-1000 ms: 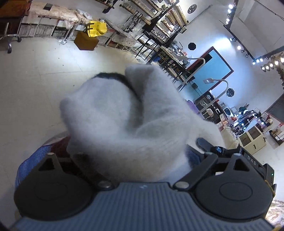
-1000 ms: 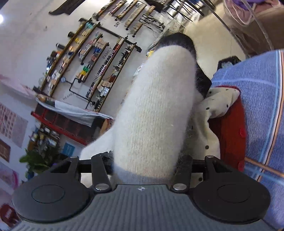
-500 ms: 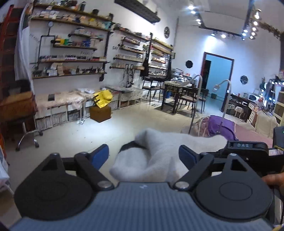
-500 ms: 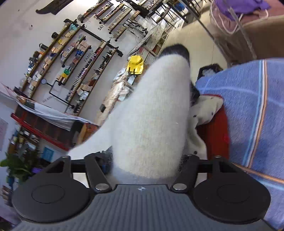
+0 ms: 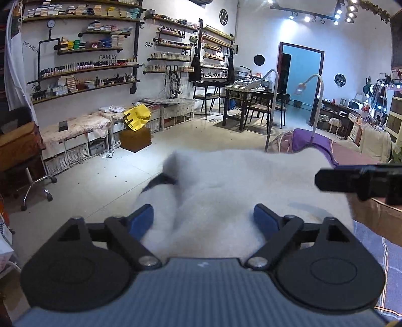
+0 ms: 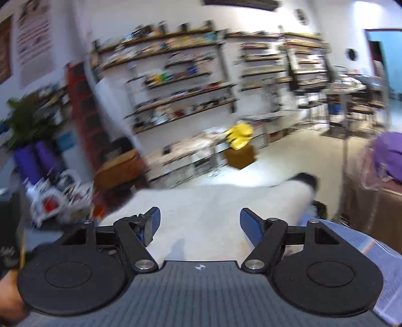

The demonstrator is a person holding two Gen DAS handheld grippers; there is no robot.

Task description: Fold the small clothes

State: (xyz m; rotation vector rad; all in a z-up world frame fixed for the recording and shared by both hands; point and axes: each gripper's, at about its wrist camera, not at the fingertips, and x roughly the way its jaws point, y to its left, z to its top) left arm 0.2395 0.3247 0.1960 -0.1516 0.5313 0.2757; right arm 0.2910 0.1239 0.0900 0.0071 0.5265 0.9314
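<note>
Lying low in the middle of both frames, the fluffy white knitted garment [image 5: 241,186] looked folded over once. Both left gripper [image 5: 203,218] and right gripper [image 6: 199,222] had fingers spread apart after opening, pinching nothing; tidying remained.

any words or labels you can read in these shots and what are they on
"WE ARE A": white wall, far left by the pipe shelving
"FAMILY": wall between shelves
"SAY": wall beside the shelf post
"BE": wall behind the shelves further right, partly hidden
Product labels on the shelves: too small to read
Clock face: too small to read
Right wrist view: posters and the printed sheet at lower right are too blurred to read
</note>
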